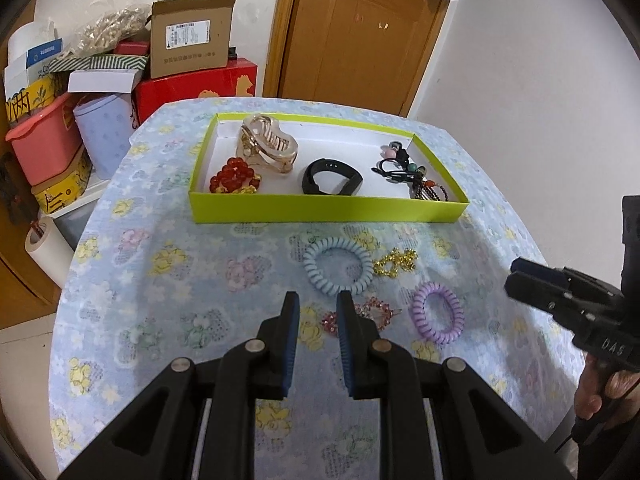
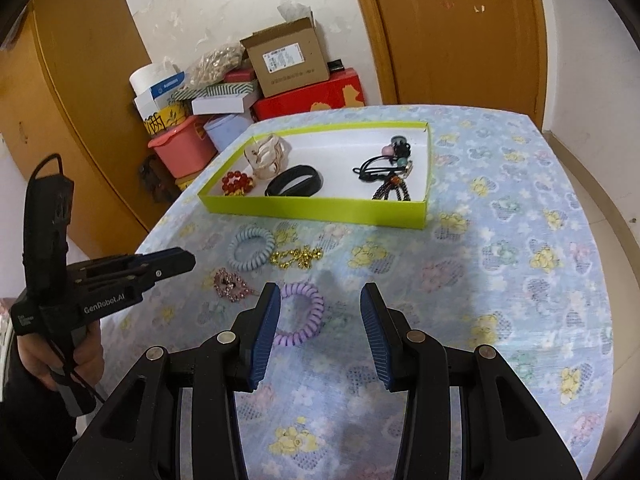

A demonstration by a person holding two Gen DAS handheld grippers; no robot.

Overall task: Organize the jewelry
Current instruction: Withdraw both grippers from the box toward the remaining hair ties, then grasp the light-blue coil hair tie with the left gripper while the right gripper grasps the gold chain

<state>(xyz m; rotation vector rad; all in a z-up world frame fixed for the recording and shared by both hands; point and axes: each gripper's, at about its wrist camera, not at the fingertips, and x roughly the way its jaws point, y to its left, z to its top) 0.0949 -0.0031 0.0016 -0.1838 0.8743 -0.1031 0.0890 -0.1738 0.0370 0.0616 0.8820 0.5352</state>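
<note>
Before the green box, four loose pieces lay unobstructed: two coil ties, a gold chain, a pink brooch. Both grippers, left and right, hung part-open and empty.

Tablecloth: pale blue, floral print in yellow and pink. Tray: lime-green walls, white floor. Coil hair ties: one light blue, one lilac. Beads in tray: red (some gold).
</note>
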